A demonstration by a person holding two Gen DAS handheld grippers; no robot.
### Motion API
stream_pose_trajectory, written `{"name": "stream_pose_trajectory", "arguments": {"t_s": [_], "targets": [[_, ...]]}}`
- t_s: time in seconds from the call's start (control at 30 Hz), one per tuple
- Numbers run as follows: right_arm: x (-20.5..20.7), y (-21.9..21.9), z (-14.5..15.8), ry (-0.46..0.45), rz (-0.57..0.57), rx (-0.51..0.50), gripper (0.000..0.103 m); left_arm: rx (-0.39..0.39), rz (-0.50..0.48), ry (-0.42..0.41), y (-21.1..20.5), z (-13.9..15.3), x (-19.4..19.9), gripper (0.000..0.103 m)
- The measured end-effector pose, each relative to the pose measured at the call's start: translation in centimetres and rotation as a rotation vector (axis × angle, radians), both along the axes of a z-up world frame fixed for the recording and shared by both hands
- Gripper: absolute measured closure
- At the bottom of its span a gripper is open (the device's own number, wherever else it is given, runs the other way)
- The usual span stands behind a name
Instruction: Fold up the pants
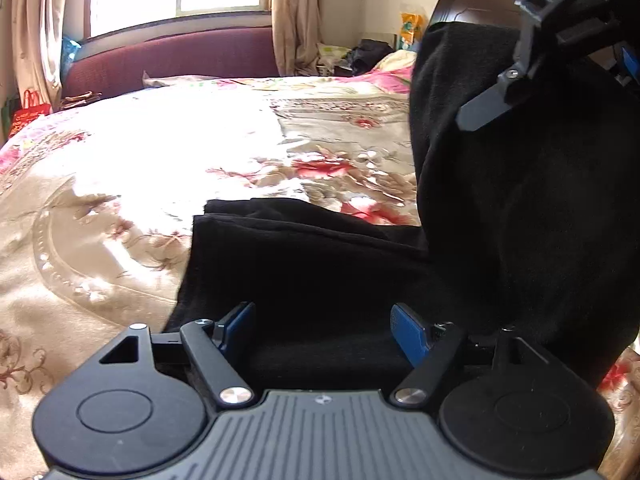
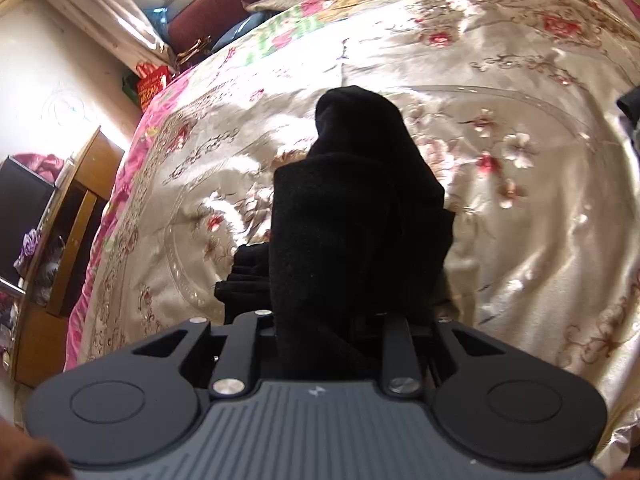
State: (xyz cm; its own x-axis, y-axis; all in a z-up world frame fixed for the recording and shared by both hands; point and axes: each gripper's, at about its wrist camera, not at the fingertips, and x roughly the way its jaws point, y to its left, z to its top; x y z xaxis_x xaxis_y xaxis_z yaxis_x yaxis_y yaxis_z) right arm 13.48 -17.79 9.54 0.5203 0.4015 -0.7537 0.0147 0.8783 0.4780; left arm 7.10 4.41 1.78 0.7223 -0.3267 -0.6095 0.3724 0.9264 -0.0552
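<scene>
Black pants (image 1: pixel 320 264) lie on the floral bedspread (image 1: pixel 120 200). My left gripper (image 1: pixel 324 328) is open, its blue pads (image 1: pixel 408 332) wide apart just over the flat part of the pants. My right gripper (image 2: pixel 328 320) is shut on the pants (image 2: pixel 352 216) and holds one end lifted. In the left wrist view that lifted part (image 1: pixel 520 200) hangs as a tall black fold at the right, with the right gripper (image 1: pixel 520 64) above it. The right gripper's pads are hidden by the cloth.
The bed has a maroon headboard (image 1: pixel 172 56) under a bright window. A red bag (image 1: pixel 28 112) stands at the bed's left side. A wooden cabinet (image 2: pixel 76 208) stands beside the bed. Clutter and a dark nightstand (image 1: pixel 472 10) sit at the far corner.
</scene>
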Motion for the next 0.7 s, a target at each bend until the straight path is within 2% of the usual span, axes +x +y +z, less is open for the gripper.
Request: {"name": "stream_pose_trajectory", "arguments": {"t_s": [0.07,0.13,0.27,0.37,0.47,0.63,0.7], "targets": [[1.2,3.2,-0.6,0.023,0.027,-0.036,0.067,0.003,0.022,-0.017,1.2,0.1,0.1,0.015],[2.4,6.8,-1.9,0.053,0.072,-0.103,0.061,-0.049,0.037,-0.002,2.7,0.0,0.2,0.015],[3.1,12.3,-4.5,0.098,0.134,-0.243,0.057,-0.048,0.113,0.012,5.2,-0.6,0.2,0.015],[2.6,13.1,-4.6,0.081,0.141,-0.272,0.055,-0.141,0.151,0.068,7.3,-1.1,1.2,0.015],[1.5,12.8,-3.1,0.044,0.161,-0.233,0.055,-0.202,0.19,0.089,8.5,-1.2,1.8,0.015],[0.3,12.1,-0.1,0.015,0.186,-0.054,0.057,-0.194,0.221,0.083,8.8,-1.4,2.2,0.015],[-0.5,11.4,0.8,-0.032,0.178,-0.069,0.057,-0.168,0.24,0.062,8.8,-1.2,1.9,0.015]]}}
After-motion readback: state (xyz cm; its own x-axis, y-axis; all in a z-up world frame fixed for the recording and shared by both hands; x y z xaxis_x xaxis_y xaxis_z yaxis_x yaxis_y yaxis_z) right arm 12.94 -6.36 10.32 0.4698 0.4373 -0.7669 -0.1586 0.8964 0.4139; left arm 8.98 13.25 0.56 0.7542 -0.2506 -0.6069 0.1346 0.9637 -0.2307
